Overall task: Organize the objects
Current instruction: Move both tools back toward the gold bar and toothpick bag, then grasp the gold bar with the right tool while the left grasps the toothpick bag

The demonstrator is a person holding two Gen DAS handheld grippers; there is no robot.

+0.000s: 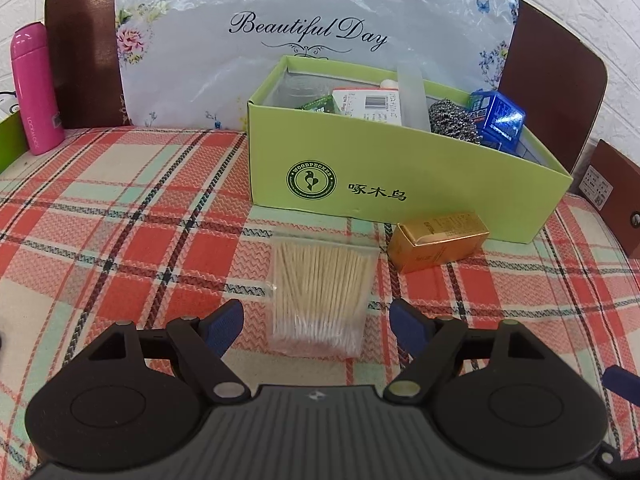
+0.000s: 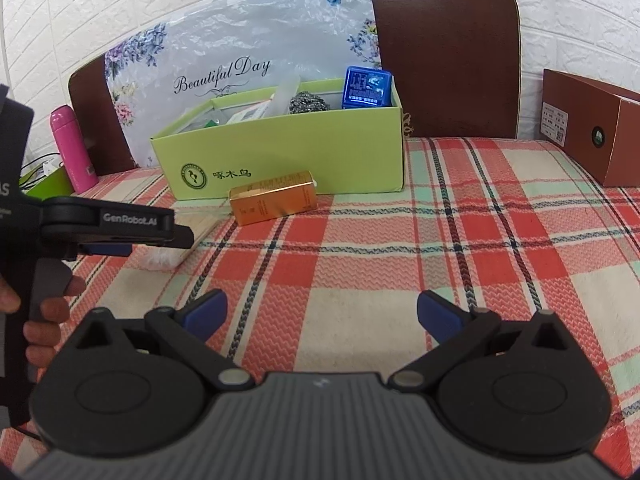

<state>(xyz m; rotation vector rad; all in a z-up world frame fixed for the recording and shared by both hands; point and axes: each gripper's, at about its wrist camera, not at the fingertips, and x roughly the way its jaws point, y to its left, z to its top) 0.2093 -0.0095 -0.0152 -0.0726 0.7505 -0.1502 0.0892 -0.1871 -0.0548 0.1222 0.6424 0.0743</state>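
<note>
Swabs: clear pack of cotton swabs (image 1: 318, 294) lies flat on the plaid-covered surface (image 1: 120, 240), just in front of the green box (image 1: 400, 172) and just beside the gold carton (image 1: 438, 240), which lies to its right. Green box already holds a steel scourer (image 1: 452, 120), a blue box (image 1: 498, 116) and other items.

Left gripper (image 1: 318, 326): fingers wide apart, nothing between the pads, tips flanking the near end of the pack w/o touching. Right gripper (image 2: 320, 312): fingers also wide, empty, over bare cloth well apart from the pack.

Handling (judged): pack is light, approx. weightless in the grip. Wrapper is thin, soft film, prob. slippery; sticks inside are stiff along their length but can shift sideways. Not fragile, but hard squeeze may crumple the film or bend sticks.

Orientation: long axis runs away from the left camera toward the green box. White cotton tips sit at the near end; far end also reaches the wrapper edge.

Grip point (judged): close across the short width at mid-length, so the bundle stays level and neither end droops
</note>
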